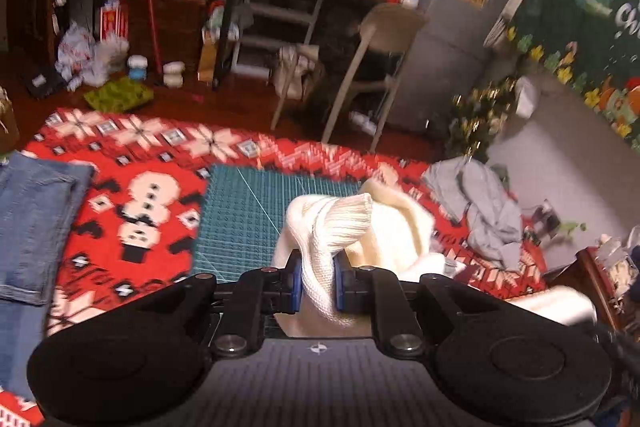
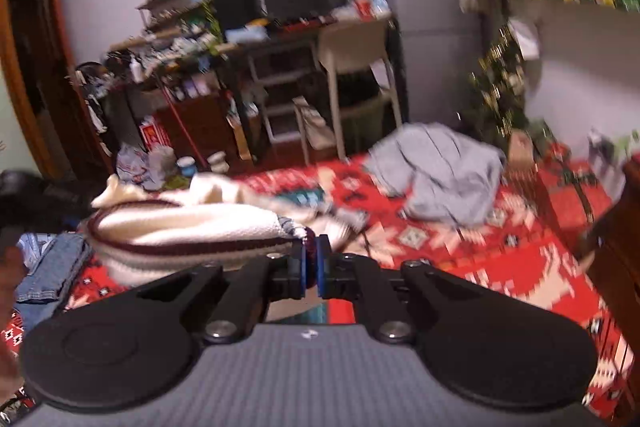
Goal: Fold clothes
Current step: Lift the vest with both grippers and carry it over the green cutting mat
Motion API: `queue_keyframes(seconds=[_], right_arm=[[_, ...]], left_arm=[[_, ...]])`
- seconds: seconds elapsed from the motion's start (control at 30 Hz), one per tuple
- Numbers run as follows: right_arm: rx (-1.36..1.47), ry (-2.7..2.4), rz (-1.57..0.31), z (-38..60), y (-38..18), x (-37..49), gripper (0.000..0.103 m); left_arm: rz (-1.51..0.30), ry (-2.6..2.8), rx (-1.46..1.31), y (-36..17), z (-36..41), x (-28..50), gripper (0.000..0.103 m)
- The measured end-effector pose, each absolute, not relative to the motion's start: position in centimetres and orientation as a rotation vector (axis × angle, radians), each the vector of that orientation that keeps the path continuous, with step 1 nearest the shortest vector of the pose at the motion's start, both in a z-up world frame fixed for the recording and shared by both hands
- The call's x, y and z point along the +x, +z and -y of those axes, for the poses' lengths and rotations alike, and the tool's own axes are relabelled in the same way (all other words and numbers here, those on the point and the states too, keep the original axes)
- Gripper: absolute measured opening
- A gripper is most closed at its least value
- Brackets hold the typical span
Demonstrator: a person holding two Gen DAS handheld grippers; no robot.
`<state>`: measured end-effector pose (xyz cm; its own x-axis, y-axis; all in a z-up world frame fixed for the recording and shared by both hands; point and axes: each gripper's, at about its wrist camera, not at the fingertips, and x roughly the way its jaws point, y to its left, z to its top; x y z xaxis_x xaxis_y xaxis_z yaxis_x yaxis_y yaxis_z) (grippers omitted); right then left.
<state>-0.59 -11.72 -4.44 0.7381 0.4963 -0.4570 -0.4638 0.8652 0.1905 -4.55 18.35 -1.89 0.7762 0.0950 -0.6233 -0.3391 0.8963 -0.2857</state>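
We are gripping one cream sweater [image 1: 360, 227] above the green mat [image 1: 240, 207]: left gripper [image 1: 316, 275] and right gripper [image 2: 311, 259] both clamping it; one grey garment [image 1: 488, 211] and one pair of jeans [image 1: 32, 219] are lying beside the mat.

Left hand-held gripper [image 1: 316, 277] tilts down toward twelve o'clock, blue pads [image 1: 295, 281] pinched tight on cream knit, while the right hand-held gripper [image 2: 311, 269] angles down too, jaws clamped almost together on a dark hem.

Ribbed cream knit sweater [image 1: 352, 223]; matt black plastic left gripper [image 1: 316, 277]; faded denim jeans [image 1: 36, 223]; woolly patterned rug [image 1: 132, 163]
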Motion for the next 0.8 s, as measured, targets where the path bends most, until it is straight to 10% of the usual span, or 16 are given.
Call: queue_keyframes(seconds=[0.8], right_arm=[[0.176,0.605,0.067,15.3,22.8,-11.3,0.005]], left_arm=[[-0.259,0.092,-0.479,15.2,-14.8,-14.8,0.015]])
